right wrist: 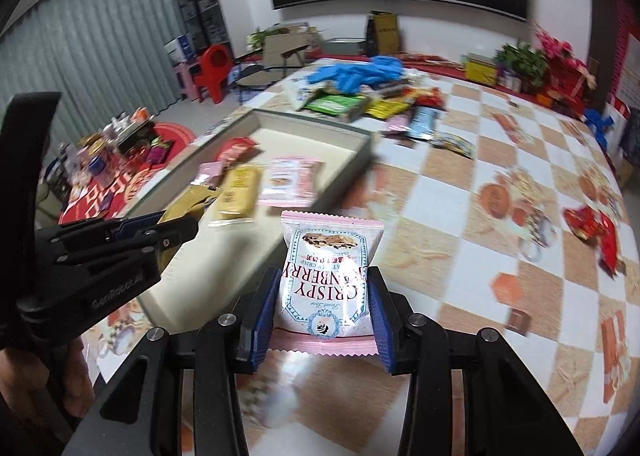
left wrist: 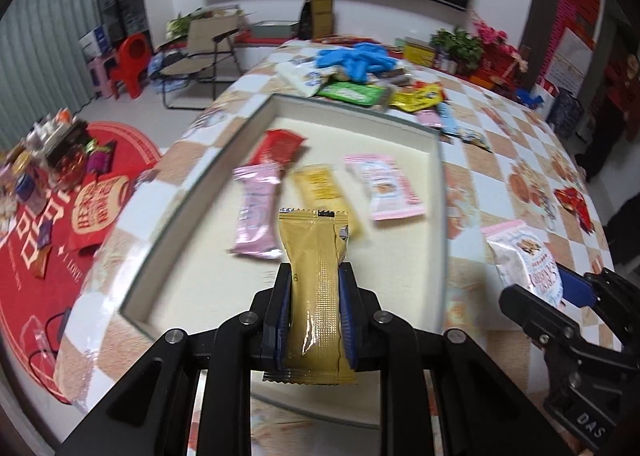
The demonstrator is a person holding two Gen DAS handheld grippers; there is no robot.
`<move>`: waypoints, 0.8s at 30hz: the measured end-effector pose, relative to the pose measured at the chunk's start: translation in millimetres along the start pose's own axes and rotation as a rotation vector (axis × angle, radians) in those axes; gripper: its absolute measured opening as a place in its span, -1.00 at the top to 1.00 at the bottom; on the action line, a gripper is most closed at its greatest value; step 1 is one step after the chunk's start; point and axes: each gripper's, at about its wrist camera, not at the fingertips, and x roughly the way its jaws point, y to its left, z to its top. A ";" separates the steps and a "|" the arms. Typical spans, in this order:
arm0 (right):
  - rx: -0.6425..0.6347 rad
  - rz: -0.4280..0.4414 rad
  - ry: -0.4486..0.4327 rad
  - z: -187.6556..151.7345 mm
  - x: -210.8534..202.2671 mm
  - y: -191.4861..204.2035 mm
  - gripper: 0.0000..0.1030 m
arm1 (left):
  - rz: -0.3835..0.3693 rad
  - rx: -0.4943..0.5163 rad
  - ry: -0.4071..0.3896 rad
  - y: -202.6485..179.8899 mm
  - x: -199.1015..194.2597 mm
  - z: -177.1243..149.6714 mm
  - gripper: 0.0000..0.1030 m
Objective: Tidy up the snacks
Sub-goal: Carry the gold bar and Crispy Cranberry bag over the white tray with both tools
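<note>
We hold a gold snack packet (left wrist: 316,288) in the left gripper (left wrist: 316,312), clamped above the tray (left wrist: 436,192) in the frame centre. The right gripper (right wrist: 324,304) pinches a pink cranberry packet (right wrist: 328,276) over the worktop (right wrist: 460,236). Four packets already lie in the tray; a pile (left wrist: 372,92) at the upper middle remains, we judge. Motion blur hides their labels.

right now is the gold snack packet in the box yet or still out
Out. The gold packet is clamped in the left gripper, held above the box, not lying with the packets inside.
</note>
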 end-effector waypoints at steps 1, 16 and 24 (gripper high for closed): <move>-0.024 0.012 -0.003 3.1 2.3 11.6 0.15 | 0.010 -0.014 0.003 7.9 0.8 -0.1 0.54; -0.074 0.065 0.067 18.4 39.2 56.2 0.15 | 0.011 -0.050 0.047 35.8 16.8 -0.2 0.55; -0.081 0.059 0.084 19.8 46.0 62.6 0.15 | 0.013 -0.044 0.068 47.0 23.5 3.8 0.55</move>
